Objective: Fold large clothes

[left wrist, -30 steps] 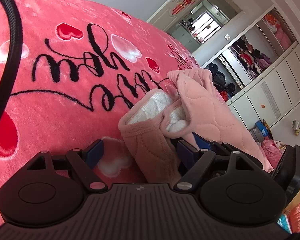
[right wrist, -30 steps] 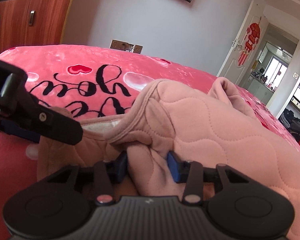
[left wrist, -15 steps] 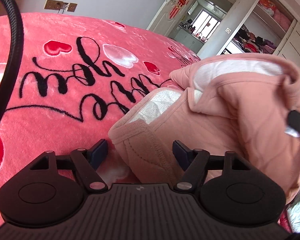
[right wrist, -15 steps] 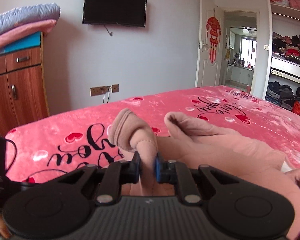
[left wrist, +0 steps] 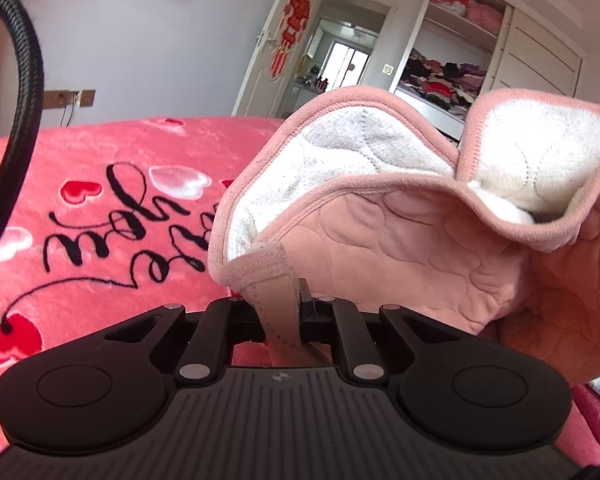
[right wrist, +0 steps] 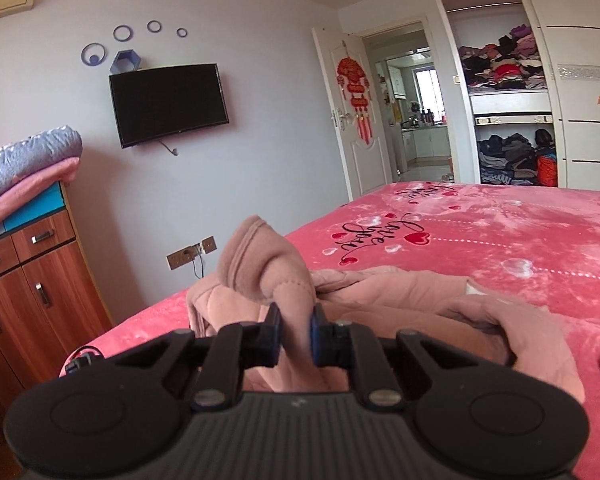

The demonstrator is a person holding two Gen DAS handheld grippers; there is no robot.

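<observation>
The left gripper (left wrist: 278,308) is pinching a hem corner of the garment (left wrist: 400,248), its jaws nearly together with a strip of pink binding squeezed between them and hanging down just behind the fingertips. Above and ahead of those jaws the garment is hanging open: a dusty pink quilted outer face with curved stitch lines, a ribbed pink edge, and a white fleecy lining showing inside two rounded flaps. The larger flap is rising straight above the jaws; the second is spreading off to their right. Left of the jaws and below the cloth, the blanket (left wrist: 100,208) is lying flat, bright pink with black script and red and white hearts. A black cable (left wrist: 20,92) is curving down far left of the jaws.

In the right wrist view, the right gripper (right wrist: 294,338) is clamping a thick bunch of the garment (right wrist: 268,268), its blue-padded jaws narrow with the fold held between them. The bunch is standing up just above the jaws as a rounded hump with a stitched seam. The rest of the cloth is trailing to the right of the jaws in loose folds, resting on the blanket (right wrist: 500,240). Far left of the jaws a cabinet (right wrist: 32,288) is standing with folded bedding on top.
</observation>
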